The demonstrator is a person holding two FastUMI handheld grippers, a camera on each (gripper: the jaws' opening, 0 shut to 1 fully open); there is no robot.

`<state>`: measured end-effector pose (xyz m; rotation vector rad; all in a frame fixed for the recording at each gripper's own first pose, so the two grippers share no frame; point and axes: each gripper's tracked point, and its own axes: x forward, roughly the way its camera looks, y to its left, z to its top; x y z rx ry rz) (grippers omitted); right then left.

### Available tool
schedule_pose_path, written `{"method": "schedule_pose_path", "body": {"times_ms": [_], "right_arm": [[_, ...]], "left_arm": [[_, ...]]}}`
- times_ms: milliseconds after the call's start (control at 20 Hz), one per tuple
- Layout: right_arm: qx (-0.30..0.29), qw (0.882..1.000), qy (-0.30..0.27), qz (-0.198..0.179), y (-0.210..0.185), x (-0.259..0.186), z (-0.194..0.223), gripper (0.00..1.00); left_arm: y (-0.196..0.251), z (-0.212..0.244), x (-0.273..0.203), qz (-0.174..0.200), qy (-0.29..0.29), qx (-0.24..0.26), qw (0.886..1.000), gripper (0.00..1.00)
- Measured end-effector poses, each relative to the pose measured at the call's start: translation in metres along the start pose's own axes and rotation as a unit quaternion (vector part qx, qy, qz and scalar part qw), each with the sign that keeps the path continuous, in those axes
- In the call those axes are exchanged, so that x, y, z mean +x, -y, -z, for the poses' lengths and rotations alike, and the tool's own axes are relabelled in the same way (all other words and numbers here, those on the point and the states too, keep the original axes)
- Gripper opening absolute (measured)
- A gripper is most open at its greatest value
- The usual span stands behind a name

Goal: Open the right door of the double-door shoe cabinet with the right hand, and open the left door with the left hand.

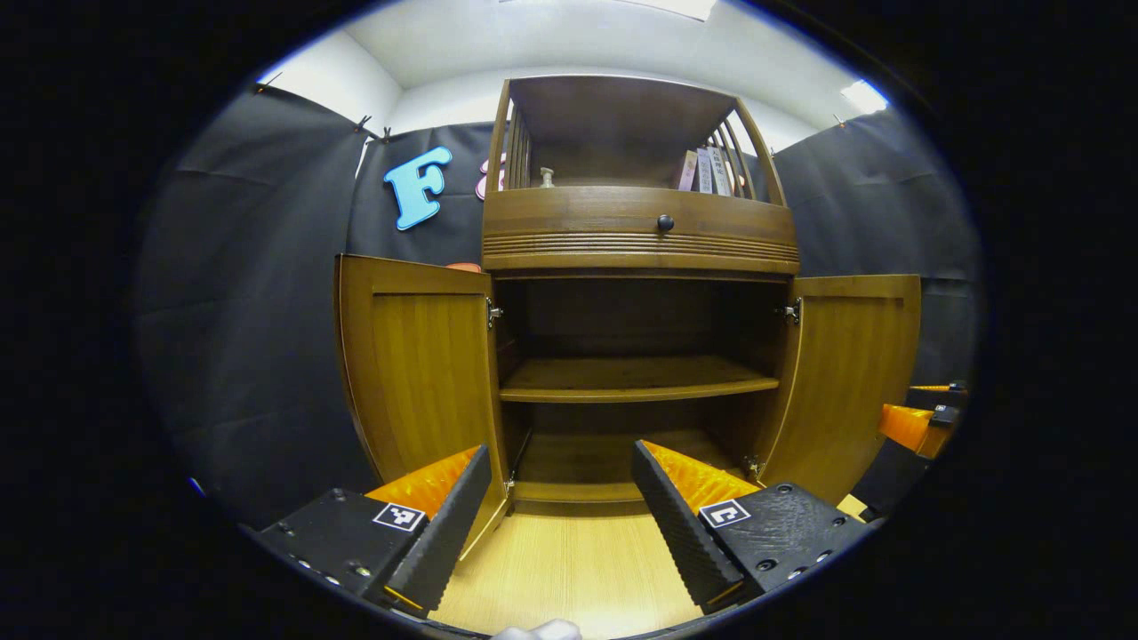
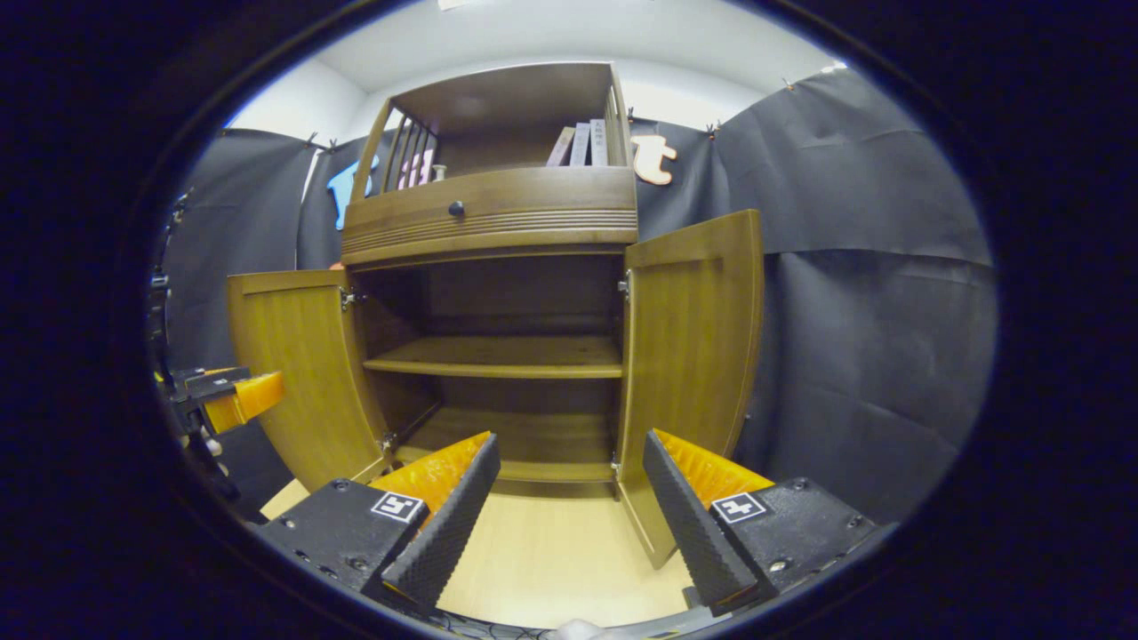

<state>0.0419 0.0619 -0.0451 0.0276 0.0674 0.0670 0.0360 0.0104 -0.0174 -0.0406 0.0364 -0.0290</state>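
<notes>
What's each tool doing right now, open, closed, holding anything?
Left tool: open, holding nothing, facing the open shoe cabinet.
Right tool: open, holding nothing.

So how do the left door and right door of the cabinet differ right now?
In the left gripper view, the left door shows its broad inner face, while the right door looks narrower and more angled to the camera. In the right gripper view, that reverses. The left hand-held gripper sits nearer the left door, the right hand-held gripper nearer the right door. Both doors are open and touched by neither hand-held gripper.

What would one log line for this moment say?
left door: open | right door: open | left gripper: open, empty | right gripper: open, empty | shelves: bare
</notes>
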Motion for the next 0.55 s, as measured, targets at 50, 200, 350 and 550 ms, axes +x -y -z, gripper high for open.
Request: {"method": "schedule_pose_path", "body": {"times_ms": [50,200,350,550], "right_arm": [[0.002,1.000,0.001,0.001,0.000,0.000,-0.001,1.00],[0.004,1.000,0.006,0.002,-0.004,-0.001,-0.004,1.00],[0.006,1.000,0.010,0.005,-0.004,-0.002,-0.006,1.00],[0.005,1.000,0.015,0.009,-0.006,-0.002,-0.009,1.00]], "left_arm": [[0.001,-0.003,-0.001,0.000,0.002,0.003,1.000,0.96],[0.001,-0.009,-0.003,0.003,0.009,0.009,1.000,0.96],[0.001,-0.013,-0.005,0.006,0.014,0.016,1.000,0.96],[-0.003,-0.013,-0.007,0.010,0.013,0.015,1.000,0.96]]}}
